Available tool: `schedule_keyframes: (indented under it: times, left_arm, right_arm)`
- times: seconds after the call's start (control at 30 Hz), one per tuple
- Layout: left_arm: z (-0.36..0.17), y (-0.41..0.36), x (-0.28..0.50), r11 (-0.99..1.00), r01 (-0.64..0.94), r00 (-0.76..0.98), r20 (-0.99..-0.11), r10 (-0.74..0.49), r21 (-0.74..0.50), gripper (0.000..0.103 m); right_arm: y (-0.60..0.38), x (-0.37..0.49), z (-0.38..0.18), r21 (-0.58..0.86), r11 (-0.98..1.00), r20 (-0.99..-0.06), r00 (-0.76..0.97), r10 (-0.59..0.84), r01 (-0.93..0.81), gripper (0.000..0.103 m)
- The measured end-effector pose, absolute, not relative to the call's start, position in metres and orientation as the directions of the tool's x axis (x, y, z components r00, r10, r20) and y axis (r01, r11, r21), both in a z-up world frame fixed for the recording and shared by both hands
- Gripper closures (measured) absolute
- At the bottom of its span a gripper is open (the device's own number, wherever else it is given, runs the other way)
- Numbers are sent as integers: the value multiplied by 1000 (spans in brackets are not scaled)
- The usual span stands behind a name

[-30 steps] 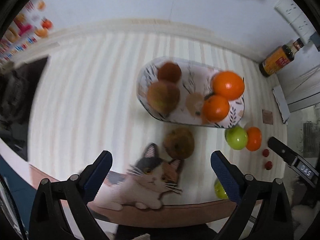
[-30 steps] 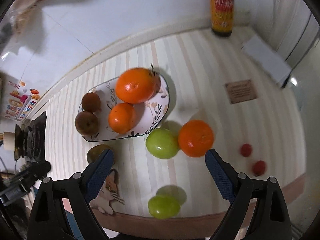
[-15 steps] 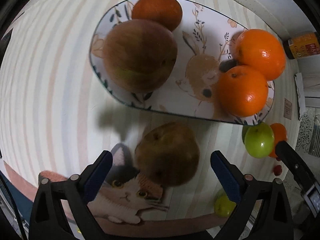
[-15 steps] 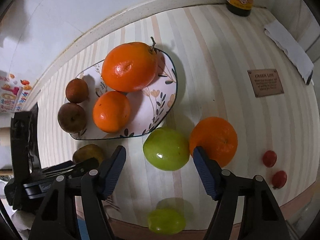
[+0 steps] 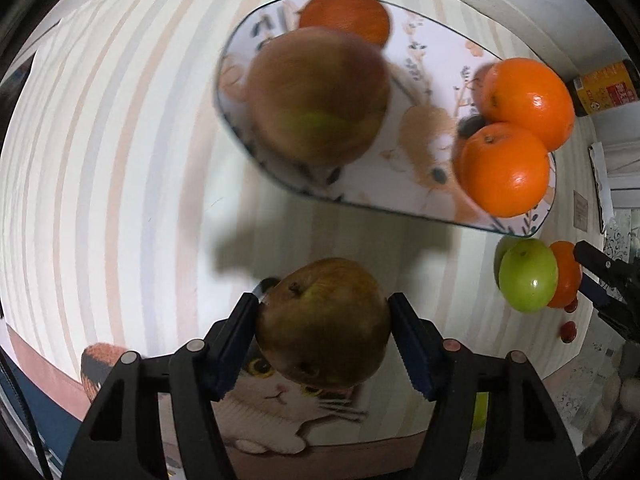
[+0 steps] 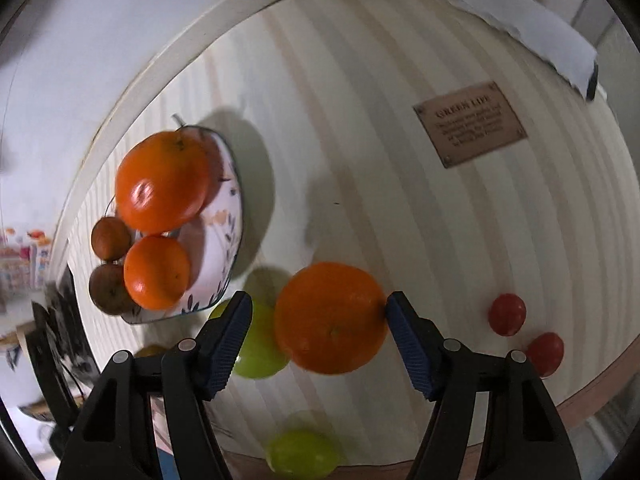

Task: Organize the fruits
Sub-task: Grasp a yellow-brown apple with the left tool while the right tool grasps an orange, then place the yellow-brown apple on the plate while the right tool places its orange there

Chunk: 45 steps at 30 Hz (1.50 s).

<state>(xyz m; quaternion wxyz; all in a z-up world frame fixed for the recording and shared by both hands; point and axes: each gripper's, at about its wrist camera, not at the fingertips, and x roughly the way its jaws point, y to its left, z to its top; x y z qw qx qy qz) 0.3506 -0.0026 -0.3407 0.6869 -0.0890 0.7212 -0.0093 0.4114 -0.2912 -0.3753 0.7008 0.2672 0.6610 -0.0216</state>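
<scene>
Fruits are being gathered toward the plate [image 5: 516, 232]: a brown pear [image 5: 324, 322] is being pinched by the left gripper [image 5: 323, 334], while an orange [image 6: 330, 317] and a green apple [image 6: 256, 344] are being straddled together by the spread right gripper [image 6: 318, 336]. Closing may nudge the apple away, or the round orange may be squeezed out.

home kitchen: sauce bottle [image 5: 606, 93], fruit plate [image 5: 436, 80], striped tablecloth [image 5: 120, 160].

Left gripper [image 5: 323, 322]: low centre of left wrist frame, blue pads pressed on both flanks of brown pear [image 5: 323, 322]. Right gripper [image 6: 319, 322]: low centre of right wrist frame, right pad touching orange [image 6: 330, 317], left pad against green apple [image 6: 256, 340], jaws bracketing both, half closed.
</scene>
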Motion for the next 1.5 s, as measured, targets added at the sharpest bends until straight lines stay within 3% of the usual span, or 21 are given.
schedule_keyframes:
  times: [0.1, 0.47, 1.0, 1.3, 1.5]
  left_arm:
    - [-341, 6, 344, 981, -131, -42, -987, -152, -146, 39]
    - [-339, 13, 356, 983, -124, -39, -989, -144, -138, 39]
    - [-331, 8, 359, 981, -123, -50, -987, -156, -148, 39]
    - [-281, 6, 361, 969, -88, 1, -973, -230, -229, 39]
    - [-232, -10, 407, 949, -37, 64, -949, -309, -312, 39]
  right_arm:
    - [-289, 410, -385, 342, 857, -938, 83, 337, 386, 37]
    - [-273, 397, -376, 302, 904, -953, 87, 289, 302, 38]
    - [-276, 396, -386, 312, 888, -949, 68, 307, 338, 36]
    - [-283, 390, -359, 373, 851, -927, 182, 327, 371, 37]
    - [-263, 421, -332, 453, 826, -886, 271, 376, 336, 37]
